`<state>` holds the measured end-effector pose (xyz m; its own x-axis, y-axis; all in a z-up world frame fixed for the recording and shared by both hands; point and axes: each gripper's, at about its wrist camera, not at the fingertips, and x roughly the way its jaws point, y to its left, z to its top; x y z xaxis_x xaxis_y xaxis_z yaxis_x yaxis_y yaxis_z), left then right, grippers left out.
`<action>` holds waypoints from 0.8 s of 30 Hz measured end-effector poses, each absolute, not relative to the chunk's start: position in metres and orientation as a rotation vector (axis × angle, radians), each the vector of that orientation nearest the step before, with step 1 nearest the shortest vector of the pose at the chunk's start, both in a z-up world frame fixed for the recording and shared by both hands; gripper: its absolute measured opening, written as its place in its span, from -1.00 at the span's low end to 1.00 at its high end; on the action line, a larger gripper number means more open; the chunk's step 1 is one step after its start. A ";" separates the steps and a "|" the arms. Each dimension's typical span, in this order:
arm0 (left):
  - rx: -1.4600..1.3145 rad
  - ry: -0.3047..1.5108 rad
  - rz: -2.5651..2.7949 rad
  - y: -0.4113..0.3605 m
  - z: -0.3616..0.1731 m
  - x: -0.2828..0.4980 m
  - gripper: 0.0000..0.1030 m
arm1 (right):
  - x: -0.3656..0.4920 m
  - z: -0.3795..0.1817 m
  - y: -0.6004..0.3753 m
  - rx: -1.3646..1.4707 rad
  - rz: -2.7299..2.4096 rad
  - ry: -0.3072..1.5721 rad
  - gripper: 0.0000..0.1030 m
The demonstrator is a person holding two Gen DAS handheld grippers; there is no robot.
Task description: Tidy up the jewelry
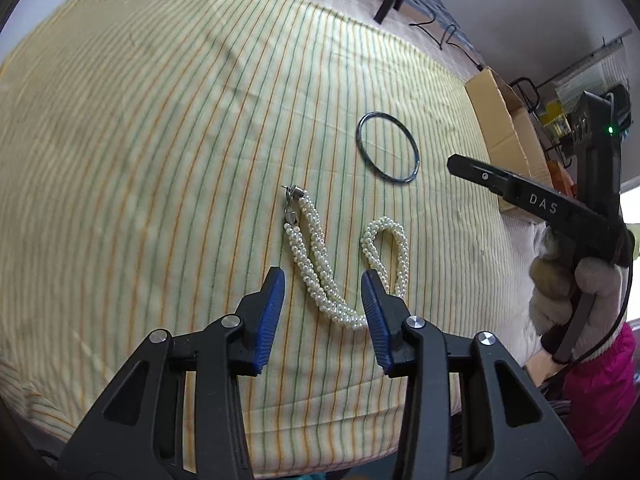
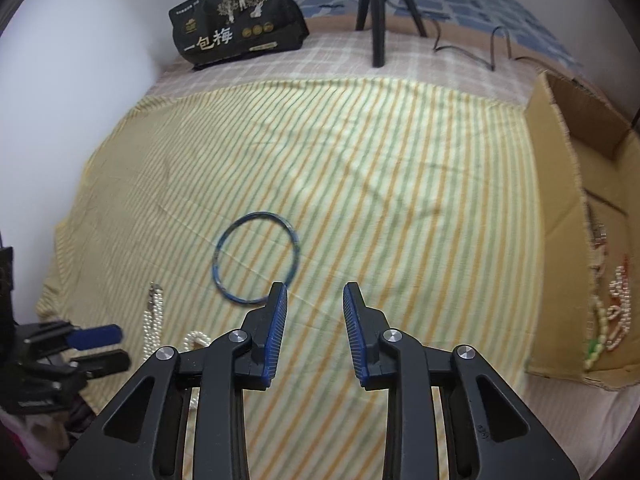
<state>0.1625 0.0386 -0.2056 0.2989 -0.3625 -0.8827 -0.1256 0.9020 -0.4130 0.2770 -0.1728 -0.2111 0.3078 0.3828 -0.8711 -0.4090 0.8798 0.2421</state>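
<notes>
Left wrist view: your left tongs stand parted, empty, straddling the pearl necklace, its doubled strands running away from you across the striped bedsheet. Right wrist view: your right tongs, parted and empty, hover beside the blue bangle; only here does the cardboard box show beads inside.

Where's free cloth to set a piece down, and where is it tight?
Free: the striped cloth between the bangle, the cardboard box and the black pouch. Tight: the near corner, where the pearl necklace lies under the left gripper, bangle just beyond.
</notes>
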 end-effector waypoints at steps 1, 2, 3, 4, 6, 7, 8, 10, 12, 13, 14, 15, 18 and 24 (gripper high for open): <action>-0.467 1.278 -0.162 0.039 -0.209 0.164 -0.21 | 0.278 -0.213 -0.170 -0.022 0.529 1.148 -0.48; -0.477 1.284 -0.157 0.040 -0.212 0.166 -0.21 | 0.279 -0.214 -0.167 -0.021 0.533 1.153 -0.48; -0.477 1.287 -0.150 0.040 -0.214 0.167 -0.21 | 0.281 -0.215 -0.164 -0.022 0.535 1.154 -0.48; -0.474 1.289 -0.145 0.040 -0.216 0.169 -0.21 | 0.282 -0.216 -0.162 -0.021 0.537 1.155 -0.48; -0.464 1.294 -0.133 0.039 -0.220 0.171 -0.21 | 0.285 -0.218 -0.156 -0.018 0.545 1.159 -0.51; -0.459 1.295 -0.131 0.039 -0.222 0.172 -0.21 | 0.287 -0.219 -0.155 -0.022 0.546 1.160 -0.52; -0.448 1.294 -0.126 0.038 -0.223 0.172 -0.21 | 0.288 -0.220 -0.153 -0.031 0.545 1.160 -0.53; -0.428 1.288 -0.117 0.036 -0.224 0.173 -0.22 | 0.292 -0.223 -0.147 -0.048 0.539 1.160 -0.53; -0.417 1.286 -0.109 0.034 -0.226 0.175 -0.22 | 0.294 -0.228 -0.142 -0.059 0.532 1.165 -0.54; -0.409 1.284 -0.104 0.033 -0.227 0.176 -0.22 | 0.295 -0.229 -0.139 -0.066 0.529 1.166 -0.55; -0.402 1.281 -0.100 0.031 -0.228 0.176 -0.22 | 0.296 -0.233 -0.136 -0.089 0.520 1.167 -0.55; -0.388 1.276 -0.097 0.029 -0.228 0.177 -0.22 | 0.296 -0.234 -0.133 -0.106 0.516 1.166 -0.55; -0.354 1.266 -0.093 0.026 -0.229 0.181 -0.23 | 0.291 -0.238 -0.125 -0.182 0.495 1.150 -0.55; -0.310 1.231 -0.051 0.027 -0.231 0.183 -0.72 | 0.285 -0.238 -0.116 -0.267 0.468 1.125 -0.55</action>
<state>0.1829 0.0267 -0.2305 0.3377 -0.2046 -0.9187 -0.1282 0.9570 -0.2603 0.2853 -0.1160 -0.2384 0.3490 0.2238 -0.9100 -0.4871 0.8729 0.0278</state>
